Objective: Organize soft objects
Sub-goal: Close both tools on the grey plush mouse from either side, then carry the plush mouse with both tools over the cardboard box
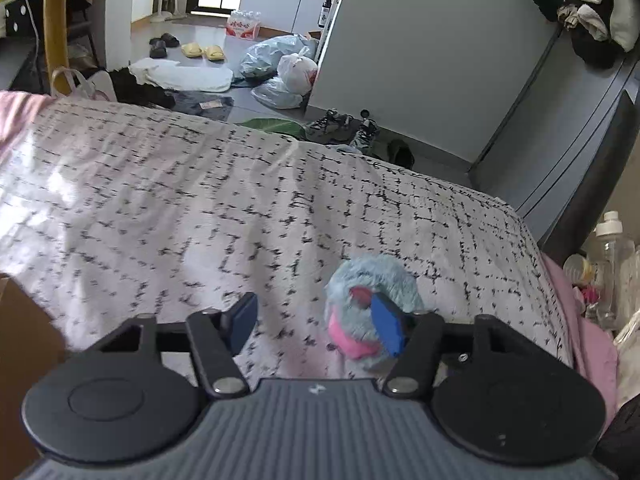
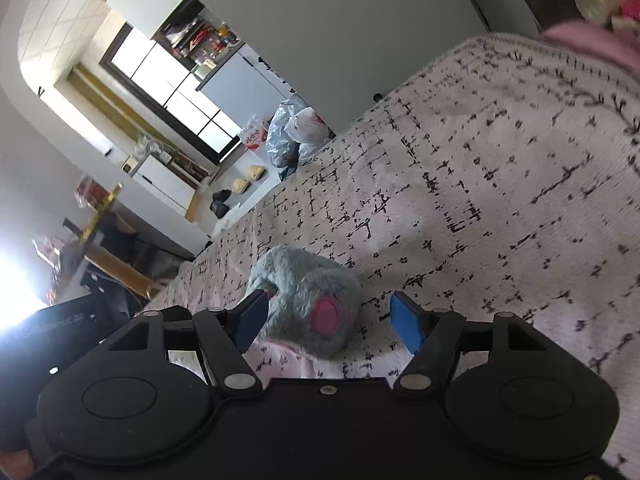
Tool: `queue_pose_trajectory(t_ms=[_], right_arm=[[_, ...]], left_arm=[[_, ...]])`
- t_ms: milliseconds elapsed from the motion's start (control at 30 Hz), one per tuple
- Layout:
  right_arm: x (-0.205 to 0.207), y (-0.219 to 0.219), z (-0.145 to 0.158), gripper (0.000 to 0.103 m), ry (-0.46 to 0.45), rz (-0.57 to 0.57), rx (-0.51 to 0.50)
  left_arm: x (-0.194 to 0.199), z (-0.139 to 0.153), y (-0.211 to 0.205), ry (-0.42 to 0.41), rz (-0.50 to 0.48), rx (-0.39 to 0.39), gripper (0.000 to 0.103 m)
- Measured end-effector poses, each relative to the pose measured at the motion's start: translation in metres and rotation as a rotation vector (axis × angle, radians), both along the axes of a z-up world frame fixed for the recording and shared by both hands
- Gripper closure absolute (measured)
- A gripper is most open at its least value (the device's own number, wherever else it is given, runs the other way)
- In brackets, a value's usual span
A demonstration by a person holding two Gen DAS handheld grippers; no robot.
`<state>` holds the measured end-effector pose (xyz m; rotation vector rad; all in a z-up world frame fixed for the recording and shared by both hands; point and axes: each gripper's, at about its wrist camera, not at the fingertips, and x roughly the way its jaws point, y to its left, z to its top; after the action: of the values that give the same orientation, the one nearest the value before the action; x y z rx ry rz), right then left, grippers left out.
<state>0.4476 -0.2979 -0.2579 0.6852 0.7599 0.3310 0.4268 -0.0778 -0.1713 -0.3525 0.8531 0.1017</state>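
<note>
A grey-blue plush toy (image 1: 370, 292) with pink patches lies on the bed's white blanket with black dashes (image 1: 200, 208). My left gripper (image 1: 316, 326) is open just above the blanket; its right finger overlaps the toy's front, and the toy sits to the right of the gap. In the right wrist view the same toy (image 2: 310, 300) lies between the open fingers of my right gripper (image 2: 330, 322), close to the left finger, with a gap to the right finger. The view is tilted.
Beyond the bed's far edge the floor holds plastic bags (image 1: 280, 68), slippers (image 1: 202, 51), shoes (image 1: 344, 128) and a white cloth (image 1: 184, 74). A dark wardrobe (image 1: 568, 148) stands at the right, bottles (image 1: 612, 264) beside the bed. A pink sheet (image 1: 584, 340) edges the blanket.
</note>
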Motion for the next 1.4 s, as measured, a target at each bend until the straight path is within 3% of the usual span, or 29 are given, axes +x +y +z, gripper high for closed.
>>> queue_pose_trajectory(t_ms=[133, 367, 500, 567, 667, 900, 1133, 1400], right_arm=[[0.01, -0.001, -0.008, 0.037, 0.018, -0.004, 0.052], [0.02, -0.002, -0.026, 0.037, 0.071, 0.014, 0.133], [0.022, -0.002, -0.03, 0.047, 0.083, 0.028, 0.162], [0.022, -0.001, -0.032, 0.058, 0.083, 0.042, 0.192], [0.02, -0.001, -0.036, 0.061, 0.088, 0.056, 0.238], [0.0, -0.001, -0.017, 0.061, 0.049, 0.087, 0.201], [-0.028, -0.006, 0.0, 0.062, 0.041, 0.121, 0.174], [-0.062, 0.002, 0.03, 0.062, -0.011, 0.138, 0.151]], left_arm=[[0.017, -0.013, -0.003, 0.028, 0.001, -0.031, 0.058], [0.035, -0.035, -0.002, 0.08, 0.01, -0.086, 0.063], [0.039, -0.044, -0.001, 0.093, 0.019, -0.123, 0.072], [0.039, -0.047, -0.002, 0.099, 0.022, -0.16, 0.086], [0.036, -0.046, -0.004, 0.112, 0.039, -0.165, 0.09], [0.016, -0.029, -0.003, 0.11, 0.029, -0.155, 0.09], [-0.024, -0.017, 0.001, 0.103, 0.028, -0.181, 0.091], [-0.07, 0.013, 0.004, 0.061, 0.031, -0.16, 0.091]])
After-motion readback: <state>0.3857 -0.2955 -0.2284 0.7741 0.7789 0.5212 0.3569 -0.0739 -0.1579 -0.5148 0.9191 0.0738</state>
